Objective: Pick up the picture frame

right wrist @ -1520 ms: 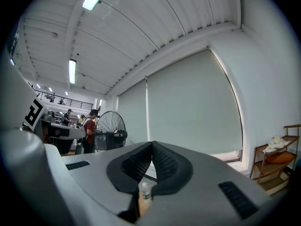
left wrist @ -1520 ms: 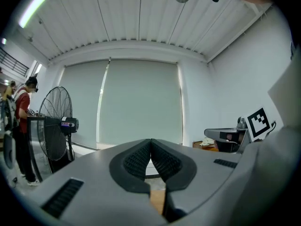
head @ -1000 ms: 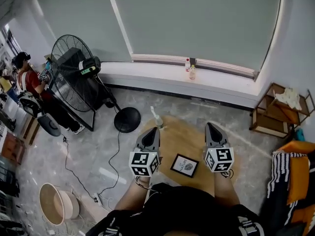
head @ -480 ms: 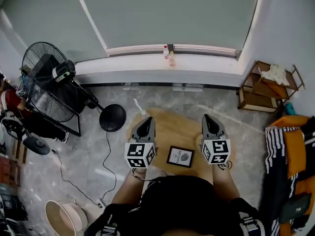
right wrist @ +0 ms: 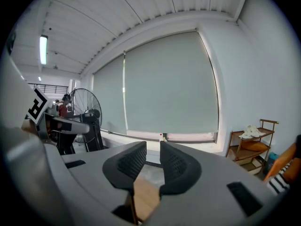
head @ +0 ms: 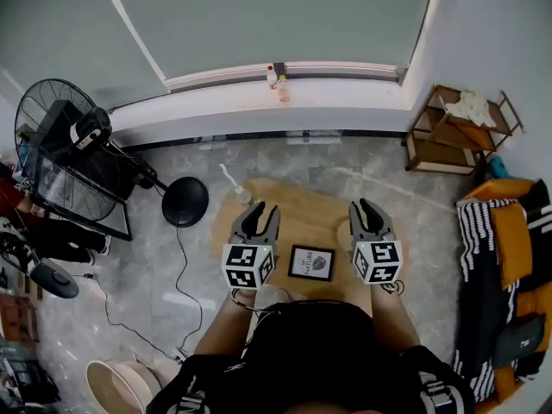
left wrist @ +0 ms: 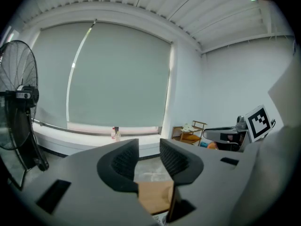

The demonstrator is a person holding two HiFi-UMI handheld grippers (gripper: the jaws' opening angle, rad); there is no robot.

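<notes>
Left gripper [head: 260, 214] and right gripper [head: 362, 210] are held side by side at lower centre of the head view. Each has its jaws apart with nothing between them, the left a little wider than the right. Filling the top of that view is a pale window blind [head: 267, 15] above a long sill. A big black floor fan [head: 53, 158] stands at the left edge. Under the grippers is a round wooden table [head: 302, 218] on the grey floor. A wooden shelf unit [head: 448, 129] stands at upper right. The picture frame [head: 311, 263] lies flat on the table's near part, between the two grippers' marker cubes and touching neither. A small clear bottle [head: 241, 194] stands at the table's far left edge, just beyond the left gripper. Two little bottles [head: 275, 78] stand on the sill.
</notes>
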